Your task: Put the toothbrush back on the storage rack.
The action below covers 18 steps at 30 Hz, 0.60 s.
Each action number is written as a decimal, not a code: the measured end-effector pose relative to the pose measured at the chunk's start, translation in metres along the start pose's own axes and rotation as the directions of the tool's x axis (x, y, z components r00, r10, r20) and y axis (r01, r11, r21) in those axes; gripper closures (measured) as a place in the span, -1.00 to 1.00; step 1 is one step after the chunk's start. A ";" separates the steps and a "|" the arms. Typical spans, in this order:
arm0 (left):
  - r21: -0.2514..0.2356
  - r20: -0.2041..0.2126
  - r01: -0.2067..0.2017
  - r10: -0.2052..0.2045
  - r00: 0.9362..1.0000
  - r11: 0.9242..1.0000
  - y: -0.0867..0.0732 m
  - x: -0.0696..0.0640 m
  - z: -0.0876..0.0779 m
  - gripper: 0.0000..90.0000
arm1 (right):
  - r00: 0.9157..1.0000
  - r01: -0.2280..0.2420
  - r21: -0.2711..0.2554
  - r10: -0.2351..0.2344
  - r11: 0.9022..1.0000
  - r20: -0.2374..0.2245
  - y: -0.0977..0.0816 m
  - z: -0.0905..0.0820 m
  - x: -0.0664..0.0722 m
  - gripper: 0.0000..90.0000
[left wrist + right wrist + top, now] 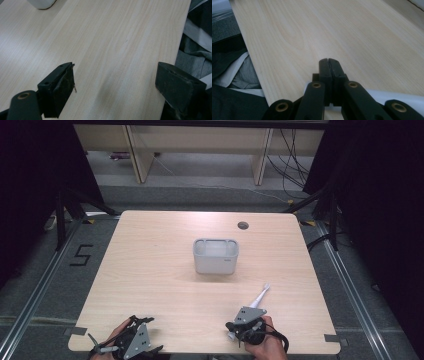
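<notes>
A white toothbrush lies slanted near the table's front right, its head pointing toward a grey-white holder box at mid-table. My right gripper sits over the brush's handle end, held in a hand at the front edge. In the right gripper view its jaws are shut, pads touching, and the toothbrush crosses under their base; whether it is gripped I cannot tell. My left gripper rests at the front left, open, nothing between its jaws. The box's corner shows far off.
A wooden table spans the scene, with a round cable hole at its back right. The table's front edge runs close beside the left gripper, with clothing past it. A floor mark "5" lies left of the table.
</notes>
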<state>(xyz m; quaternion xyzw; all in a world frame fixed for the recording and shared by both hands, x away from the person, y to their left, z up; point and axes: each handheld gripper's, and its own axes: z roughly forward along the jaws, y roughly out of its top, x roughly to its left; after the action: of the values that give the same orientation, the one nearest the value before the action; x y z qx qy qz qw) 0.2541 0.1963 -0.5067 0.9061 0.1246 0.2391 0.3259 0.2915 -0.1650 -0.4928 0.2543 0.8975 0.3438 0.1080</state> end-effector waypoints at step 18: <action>0.011 -0.004 -0.008 0.008 1.000 1.000 0.000 0.001 -0.001 -0.66 | 0.999 -0.036 0.035 0.036 0.999 0.000 -0.014 -0.011 -0.001 1.00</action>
<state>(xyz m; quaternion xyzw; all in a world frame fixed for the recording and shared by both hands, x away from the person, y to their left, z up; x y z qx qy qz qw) 0.2540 0.1968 -0.5055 0.9079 0.1231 0.2414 0.3197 0.2829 -0.1807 -0.4940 0.2723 0.8986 0.3299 0.0971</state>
